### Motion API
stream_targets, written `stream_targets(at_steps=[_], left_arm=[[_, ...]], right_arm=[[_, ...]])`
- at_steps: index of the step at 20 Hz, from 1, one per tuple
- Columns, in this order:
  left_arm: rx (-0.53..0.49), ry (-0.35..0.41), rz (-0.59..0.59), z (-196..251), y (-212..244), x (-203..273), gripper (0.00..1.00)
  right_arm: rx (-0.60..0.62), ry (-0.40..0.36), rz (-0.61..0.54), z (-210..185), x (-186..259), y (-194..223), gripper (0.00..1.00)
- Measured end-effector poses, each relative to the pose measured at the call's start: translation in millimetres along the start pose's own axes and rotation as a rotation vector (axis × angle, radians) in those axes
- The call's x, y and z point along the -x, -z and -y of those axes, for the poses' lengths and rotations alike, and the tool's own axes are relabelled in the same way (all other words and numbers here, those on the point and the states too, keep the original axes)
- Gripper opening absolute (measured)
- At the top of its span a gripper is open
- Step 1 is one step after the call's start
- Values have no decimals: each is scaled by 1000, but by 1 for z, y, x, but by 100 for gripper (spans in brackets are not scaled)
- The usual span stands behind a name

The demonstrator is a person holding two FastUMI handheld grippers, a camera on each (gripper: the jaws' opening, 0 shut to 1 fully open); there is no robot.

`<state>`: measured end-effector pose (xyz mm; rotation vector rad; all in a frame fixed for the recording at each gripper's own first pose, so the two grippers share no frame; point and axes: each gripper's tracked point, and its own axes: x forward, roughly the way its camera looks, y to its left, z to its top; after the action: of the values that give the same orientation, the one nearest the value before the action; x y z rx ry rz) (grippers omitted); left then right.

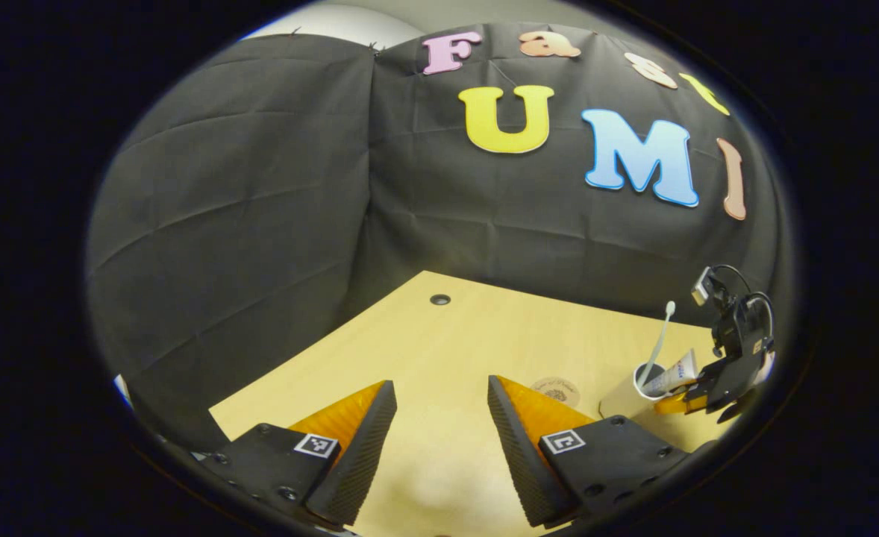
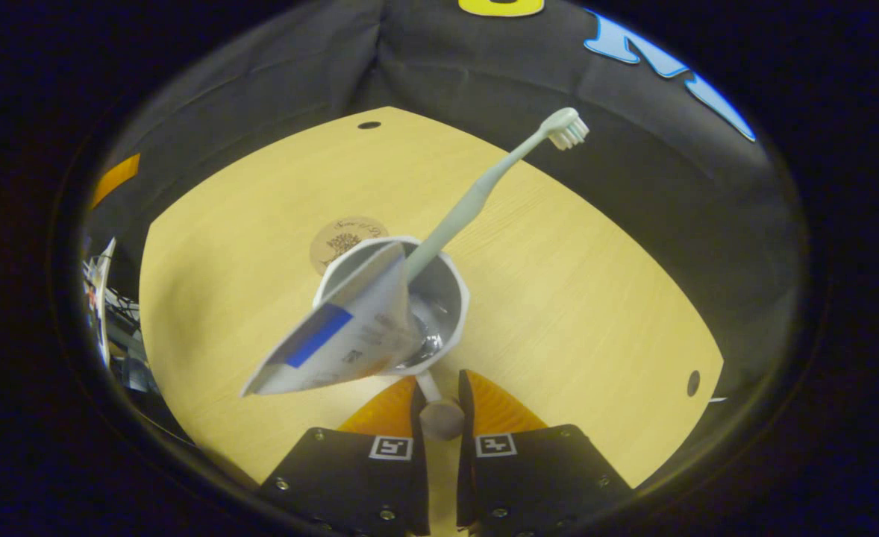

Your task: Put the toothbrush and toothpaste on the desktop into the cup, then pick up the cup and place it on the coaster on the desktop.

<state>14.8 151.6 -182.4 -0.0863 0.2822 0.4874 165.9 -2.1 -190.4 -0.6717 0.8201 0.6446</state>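
The right gripper [image 2: 439, 403] has its jaws narrowed on the cup's handle [image 2: 439, 414], so the cup [image 2: 439, 298] hangs just ahead of them with the toothbrush [image 2: 477, 198] and toothpaste tube [image 2: 335, 335] leaning inside. The coaster [image 2: 346, 239] lies beyond the cup on the worktop [image 2: 596, 298], the likely destination. The left gripper [image 1: 439, 440] idles with jaws wide and empty.

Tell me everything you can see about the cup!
The cup is pale, smooth and looks like plastic, with a wide round rim and a thin handle ending in a knob. The right gripper is shut on that handle. A toothbrush leans out, bristles up, beside a toothpaste tube whose flat end sticks out. The cup is above the wooden desktop, in front of the round coaster, not on it yet.
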Motion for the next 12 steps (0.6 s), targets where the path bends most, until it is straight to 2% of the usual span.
stream_targets(at_steps=[7, 8, 9, 11, 12], left_arm=[[31, -36, 5, -50, -2, 9, 84], [39, -44, 6, -58, -1, 11, 84], [45, -53, 6, -67, -1, 12, 84], [54, -68, 7, -83, -1, 15, 84], [57, -74, 7, -89, -2, 15, 84]], right_arm=[[17, -23, 9, -30, 2, -32, 16], [24, -23, 11, -33, 2, -36, 12], [29, -27, 12, -37, 0, -40, 16], [37, -36, 10, -45, -1, -47, 12], [39, -40, 7, -49, -3, -51, 16]])
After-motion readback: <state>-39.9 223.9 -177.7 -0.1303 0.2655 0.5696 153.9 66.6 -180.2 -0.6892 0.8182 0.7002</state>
